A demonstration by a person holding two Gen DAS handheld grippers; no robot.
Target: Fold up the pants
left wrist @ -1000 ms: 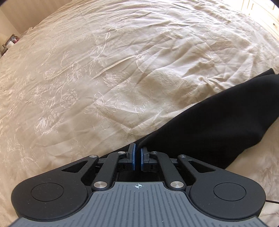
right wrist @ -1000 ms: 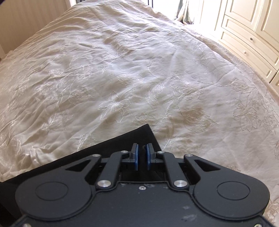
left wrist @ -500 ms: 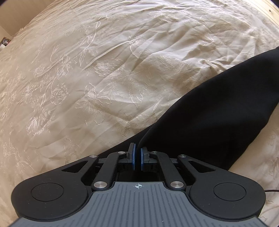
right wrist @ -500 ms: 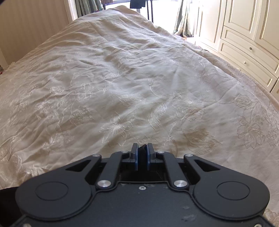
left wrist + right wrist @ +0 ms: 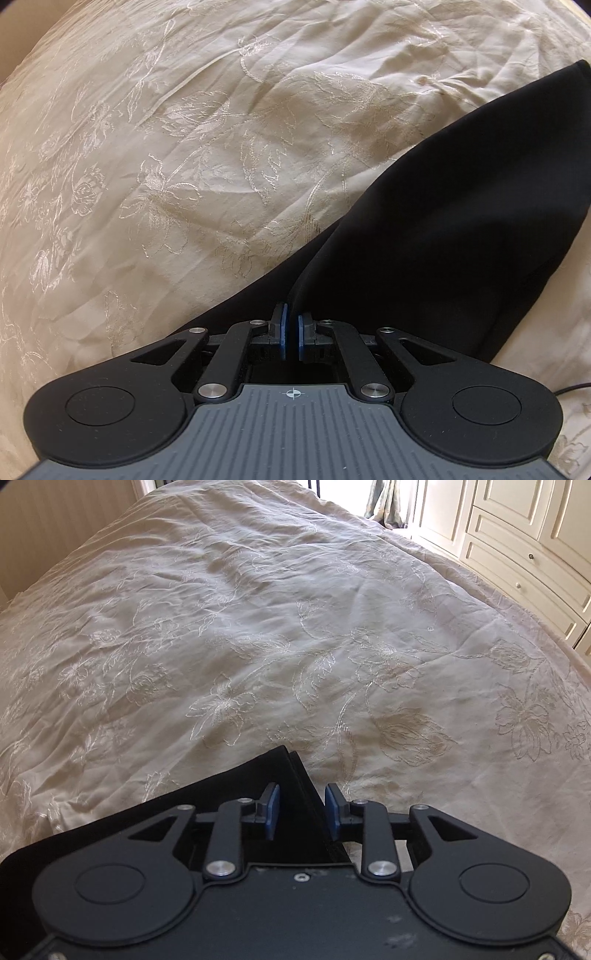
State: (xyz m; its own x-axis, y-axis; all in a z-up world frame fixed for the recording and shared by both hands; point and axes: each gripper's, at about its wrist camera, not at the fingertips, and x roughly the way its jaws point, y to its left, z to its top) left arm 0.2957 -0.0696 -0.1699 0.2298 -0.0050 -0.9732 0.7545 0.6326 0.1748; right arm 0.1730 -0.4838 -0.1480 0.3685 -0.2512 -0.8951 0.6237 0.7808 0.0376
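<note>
The bedspread (image 5: 280,635) lies wide and bare to the far side and to the left, so a gripper can pass there freely. On the near side the black pants (image 5: 454,221) cover the bed, one fold rising from the surface in the left wrist view. Far right, just beside the bed edge, stands a cream wardrobe (image 5: 517,535) with drawers, limiting the room there

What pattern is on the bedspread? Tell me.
Cream bedspread with tone-on-tone embroidered flowers and leaves, clearest in the right wrist view.
</note>
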